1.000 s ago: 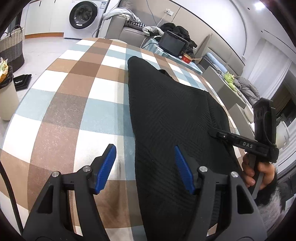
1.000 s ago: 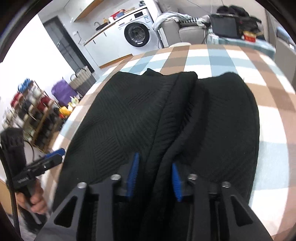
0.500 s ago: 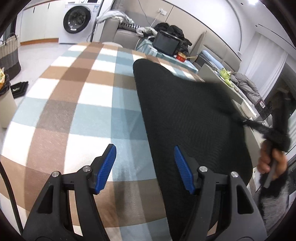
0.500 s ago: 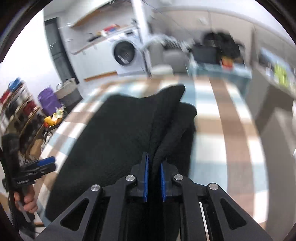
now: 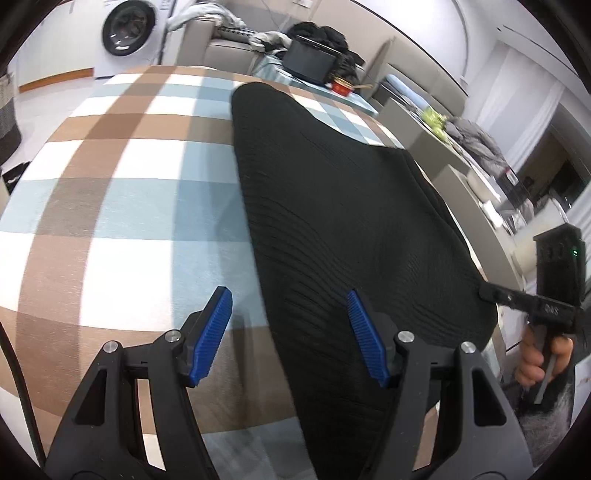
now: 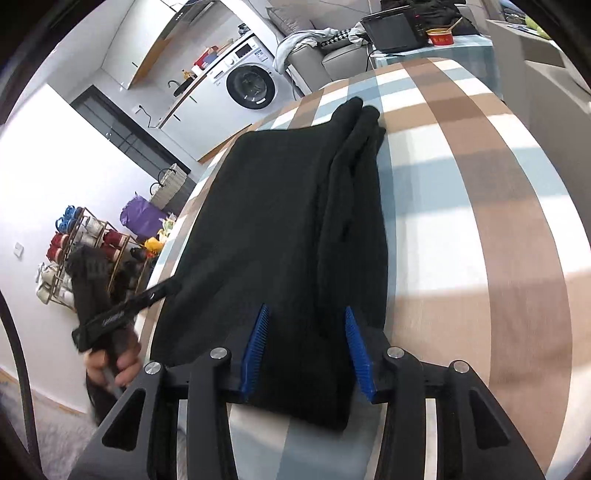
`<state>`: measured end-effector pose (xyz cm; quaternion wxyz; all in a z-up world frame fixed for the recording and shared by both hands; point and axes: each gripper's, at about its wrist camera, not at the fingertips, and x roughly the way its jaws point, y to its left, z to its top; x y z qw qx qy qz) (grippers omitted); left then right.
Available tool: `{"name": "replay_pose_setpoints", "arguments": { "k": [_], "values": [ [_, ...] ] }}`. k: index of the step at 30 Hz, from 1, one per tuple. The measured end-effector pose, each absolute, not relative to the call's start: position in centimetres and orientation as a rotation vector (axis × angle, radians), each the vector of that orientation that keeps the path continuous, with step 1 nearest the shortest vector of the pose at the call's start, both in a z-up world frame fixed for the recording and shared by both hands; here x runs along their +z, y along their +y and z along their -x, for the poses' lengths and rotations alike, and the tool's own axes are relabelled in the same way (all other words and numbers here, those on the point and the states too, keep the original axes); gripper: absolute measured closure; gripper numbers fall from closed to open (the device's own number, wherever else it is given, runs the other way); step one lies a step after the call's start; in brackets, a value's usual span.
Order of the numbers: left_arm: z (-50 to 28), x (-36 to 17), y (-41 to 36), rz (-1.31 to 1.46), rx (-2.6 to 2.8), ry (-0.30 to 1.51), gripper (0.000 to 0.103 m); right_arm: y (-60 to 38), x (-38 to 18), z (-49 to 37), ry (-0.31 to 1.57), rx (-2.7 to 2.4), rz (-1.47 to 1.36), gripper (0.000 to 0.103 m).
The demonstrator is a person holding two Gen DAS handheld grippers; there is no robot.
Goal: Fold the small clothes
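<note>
one black knit garment (image 5: 343, 206) lies flat on the table (image 5: 122, 192), long and narrow, running from the near edge toward the far edge. fine ribbed, herringbone-like weave shows in the left wrist view. in the right wrist view its right side is doubled over into two or three long rolled folds (image 6: 351, 177) along the length; the rest of the garment (image 6: 266, 206) is smooth and flat. near end is squared off, far end tapers to a rounded tip.

left gripper (image 5: 290, 334) is released, jaws spread wide, nothing between them; black plastic arms, two blue ridged pads (image 5: 214, 332). left pad is over bare cloth of the table, right pad over the garment's left edge. whether it touches the fabric cannot be told. in the right wrist view the left gripper (image 6: 166, 290) sits at the garment's left near edge, a bare hand (image 6: 114, 363) gripping the handle, blurred.

right gripper (image 6: 304, 349) is also released, jaws apart, two blue ridged pads (image 6: 255, 350) straddling the near end of the folded strip without pinching it. in the left wrist view the right gripper (image 5: 491, 293) has its tip at the garment's right near edge, one hand (image 5: 543, 356) on the handle.

table is covered by one checked tablecloth in brown, pale blue and white, matte woven look.

far beyond the table: one white washing machine (image 5: 129, 33), a grey sofa (image 5: 229, 48) with clothes piled on it, one black screen (image 5: 314, 62), one red bowl (image 6: 439, 37), a shoe rack (image 6: 85, 243) at left.
</note>
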<state>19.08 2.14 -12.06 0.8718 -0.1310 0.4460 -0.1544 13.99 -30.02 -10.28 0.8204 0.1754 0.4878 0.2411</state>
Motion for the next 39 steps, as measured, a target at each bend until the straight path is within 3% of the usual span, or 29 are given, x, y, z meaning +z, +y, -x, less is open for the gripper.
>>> {"name": "replay_pose_setpoints", "arguments": {
  "k": [1, 2, 4, 6, 10, 14, 18, 22, 29, 30, 31, 32, 39],
  "values": [
    [-19.0, -12.1, 1.9, 0.266, -0.327, 0.934, 0.041, -29.7, -10.1, -13.4, 1.035, 0.501, -0.35, 0.062],
    [-19.0, -12.3, 1.6, 0.26, -0.329, 0.941, 0.041, -29.3, -10.0, -13.0, 1.031, 0.481, -0.304, 0.078],
    [-18.9, -12.4, 1.5, 0.263, -0.338, 0.946, 0.041, -28.3, -9.1, -12.3, 1.005, 0.477, -0.244, 0.096],
    [-18.6, -12.3, 1.5, 0.255, -0.333, 0.944, 0.041, -27.5, -7.5, -11.6, 0.969, 0.479, -0.19, 0.096],
    [-17.7, -11.9, 1.9, 0.26, -0.328, 0.937, 0.041, -28.0, -8.4, -11.9, 1.098, 0.411, -0.22, 0.095],
    [-17.2, -12.3, 1.9, 0.246, -0.325, 0.952, 0.041, -29.2, -9.6, -12.2, 1.126, 0.39, -0.258, 0.075],
    [-16.9, -12.3, 1.1, 0.159, -0.326, 0.962, 0.041, -30.4, -8.9, -12.3, 1.035, 0.376, -0.296, 0.069],
    [-16.9, -12.6, 0.7, 0.099, -0.302, 0.966, 0.041, -29.8, -10.5, -14.0, 1.077, 0.332, -0.275, 0.069],
    [-16.8, -12.9, 1.7, 0.106, -0.286, 0.969, 0.041, -29.5, -9.4, -17.7, 0.972, 0.336, -0.28, 0.07],
    [-16.8, -12.9, 1.8, 0.1, -0.284, 0.968, 0.041, -29.2, -9.6, -18.2, 0.976, 0.33, -0.272, 0.074],
    [-16.8, -12.9, 1.8, 0.09, -0.282, 0.966, 0.041, -29.0, -9.8, -18.7, 0.972, 0.322, -0.254, 0.09],
    [-16.8, -12.9, 1.8, 0.075, -0.271, 0.965, 0.041, -28.8, -10.0, -19.1, 0.962, 0.283, -0.207, 0.095],
    [-16.8, -12.7, 2.6, 0.109, -0.269, 0.964, 0.041, -31.6, -9.5, -18.3, 0.939, 0.231, -0.275, 0.093]
  ]
}}
